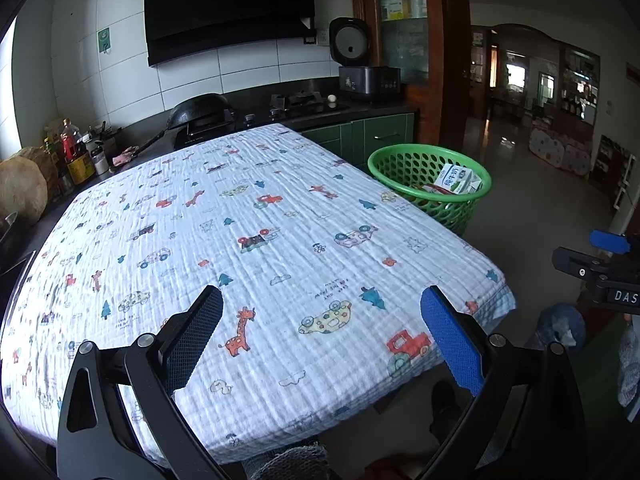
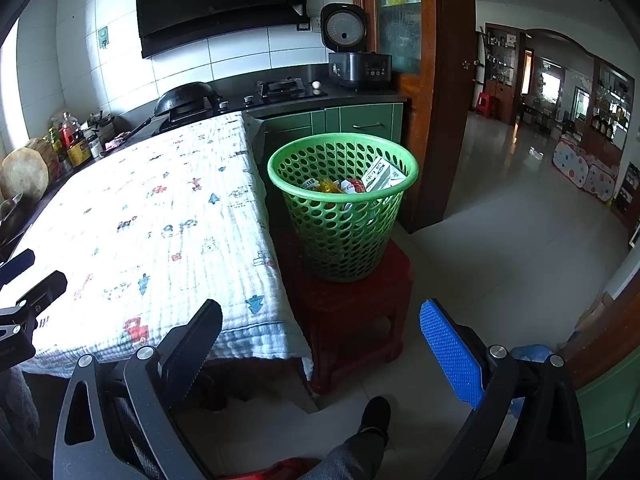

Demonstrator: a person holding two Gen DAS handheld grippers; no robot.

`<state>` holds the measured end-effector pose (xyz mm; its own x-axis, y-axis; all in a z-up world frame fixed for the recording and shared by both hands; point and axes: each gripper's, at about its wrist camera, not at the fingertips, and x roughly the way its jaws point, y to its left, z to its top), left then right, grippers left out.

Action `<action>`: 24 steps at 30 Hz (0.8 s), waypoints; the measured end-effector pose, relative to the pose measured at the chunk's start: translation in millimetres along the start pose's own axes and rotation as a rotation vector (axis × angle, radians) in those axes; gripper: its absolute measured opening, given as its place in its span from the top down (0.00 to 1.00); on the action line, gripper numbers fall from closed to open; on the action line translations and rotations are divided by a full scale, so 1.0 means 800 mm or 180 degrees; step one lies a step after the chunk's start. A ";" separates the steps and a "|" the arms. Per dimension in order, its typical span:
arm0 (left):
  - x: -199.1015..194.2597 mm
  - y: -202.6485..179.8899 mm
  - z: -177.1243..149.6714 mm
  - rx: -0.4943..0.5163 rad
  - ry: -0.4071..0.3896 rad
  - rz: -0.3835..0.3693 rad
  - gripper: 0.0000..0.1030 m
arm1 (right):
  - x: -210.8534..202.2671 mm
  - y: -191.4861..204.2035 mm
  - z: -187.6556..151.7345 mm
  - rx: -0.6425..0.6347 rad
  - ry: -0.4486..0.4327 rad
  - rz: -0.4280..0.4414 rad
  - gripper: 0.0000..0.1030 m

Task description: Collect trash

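Task apparently near complete: trash, including a milk carton [image 2: 382, 176], lay in the green basket [image 2: 344, 208] at 12 o'clock on a red stool [image 2: 352, 304]. Left gripper [image 1: 322, 332] and right gripper [image 2: 320, 344] stood wide, empty; the patterned tablecloth [image 1: 240, 240] showed no litter.

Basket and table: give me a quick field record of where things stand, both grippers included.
left gripper: open, empty, over the table's near end
right gripper: open, empty, facing the gap between table and stool
table cloth: cartoon-print, no trash visible on it
green basket: upright on the red stool, beside the table's right edge
basket contents: milk carton, red can, yellow wrapper
task status: looks finished, as far as both views show
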<state>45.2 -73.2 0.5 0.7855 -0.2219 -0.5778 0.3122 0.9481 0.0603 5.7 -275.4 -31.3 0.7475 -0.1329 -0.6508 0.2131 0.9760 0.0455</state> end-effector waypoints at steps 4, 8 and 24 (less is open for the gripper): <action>-0.001 0.000 0.000 0.0007 -0.0008 0.0027 0.05 | -0.001 0.002 -0.001 -0.0012 -0.0006 0.0001 0.07; -0.001 -0.001 -0.001 0.0026 -0.0011 0.0050 0.05 | -0.002 0.006 -0.004 -0.0028 -0.0001 0.0009 0.07; 0.000 0.002 0.000 0.0009 -0.0013 0.0087 0.05 | -0.002 0.008 -0.005 -0.0038 0.0003 0.0015 0.07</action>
<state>45.6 -71.3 0.9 0.7960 -0.1967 -0.5725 0.2920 0.9532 0.0784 2.9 -268.1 -33.0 0.7479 -0.1281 -0.6514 0.2020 0.9786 0.0395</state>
